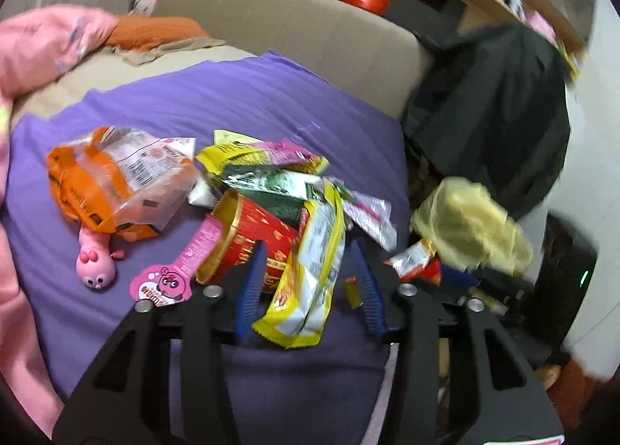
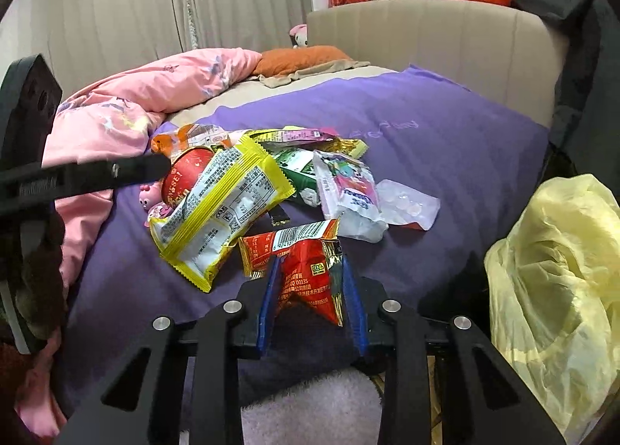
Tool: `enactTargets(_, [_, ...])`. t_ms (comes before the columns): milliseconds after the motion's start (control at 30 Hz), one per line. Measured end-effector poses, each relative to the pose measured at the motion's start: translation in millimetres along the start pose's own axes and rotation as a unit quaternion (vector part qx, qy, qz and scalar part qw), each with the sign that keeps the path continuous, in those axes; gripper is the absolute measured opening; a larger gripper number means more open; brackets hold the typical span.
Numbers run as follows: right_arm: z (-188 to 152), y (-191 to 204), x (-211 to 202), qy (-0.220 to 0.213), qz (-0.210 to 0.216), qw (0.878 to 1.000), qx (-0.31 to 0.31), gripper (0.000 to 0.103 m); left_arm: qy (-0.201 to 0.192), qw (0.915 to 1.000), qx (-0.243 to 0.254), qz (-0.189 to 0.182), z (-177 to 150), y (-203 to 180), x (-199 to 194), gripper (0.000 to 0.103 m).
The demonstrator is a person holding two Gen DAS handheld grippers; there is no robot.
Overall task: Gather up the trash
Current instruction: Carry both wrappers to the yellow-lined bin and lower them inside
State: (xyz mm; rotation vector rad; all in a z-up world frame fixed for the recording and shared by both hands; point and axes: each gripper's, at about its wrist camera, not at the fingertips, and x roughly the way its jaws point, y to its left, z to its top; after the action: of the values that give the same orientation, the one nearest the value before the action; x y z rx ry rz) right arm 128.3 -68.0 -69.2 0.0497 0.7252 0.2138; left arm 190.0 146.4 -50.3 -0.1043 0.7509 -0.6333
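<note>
A heap of trash lies on the purple blanket (image 1: pixel 232 104): a red paper cup (image 1: pixel 248 232), an orange bag (image 1: pixel 89 181), green and pink packets. My left gripper (image 1: pixel 310 245) is open. A yellow-and-white wrapper (image 1: pixel 310 274) hangs between its blue pads (image 1: pixel 252 286) with a gap on each side. In the right wrist view that wrapper (image 2: pixel 224 208) leans on the cup (image 2: pixel 182 177). My right gripper (image 2: pixel 310 263) is shut on a crumpled red snack wrapper (image 2: pixel 306 270), lifted just off the blanket (image 2: pixel 426 150). A yellow plastic bag (image 2: pixel 554 290) hangs open at the right.
A pink duvet (image 2: pixel 135 104) is bunched along the left of the bed, with an orange pillow (image 2: pixel 298 57) and beige headboard (image 2: pixel 445 38) behind. A pink toy (image 1: pixel 95 267) and a pink tag (image 1: pixel 174 274) lie beside the heap. Dark clothing (image 1: pixel 484 104) hangs at the right.
</note>
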Motion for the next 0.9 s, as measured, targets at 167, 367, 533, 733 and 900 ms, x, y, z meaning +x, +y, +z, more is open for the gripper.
enactTargets(167, [0.8,-5.7,-11.9,-0.012,-0.004,1.000,0.003,0.031,0.027,0.9991,0.003,0.032,-20.4,1.2,19.3,0.044])
enactTargets(367, [3.5,-20.2,-38.0,-0.037,-0.015,0.999,-0.008,0.031,0.028,0.9973,-0.007,0.067,-34.1,-1.9,34.4,0.023])
enactTargets(533, [9.8,-53.5,-86.8,-0.091,-0.012,0.996,-0.003,0.031,0.000,0.9957,-0.015,0.092,-19.8,-27.6,17.2,0.021])
enactTargets(733, [17.4,-125.0,-154.6,-0.154,-0.029,0.988,0.006,0.031,-0.031,0.9927,0.028,0.113,4.2,-92.8,-5.0,0.021])
enactTargets(900, [20.6,-191.2,-196.5,-0.172,-0.087,0.981,0.005,0.031,-0.028,0.9965,0.043,0.066,32.4,-155.0,6.2,0.021])
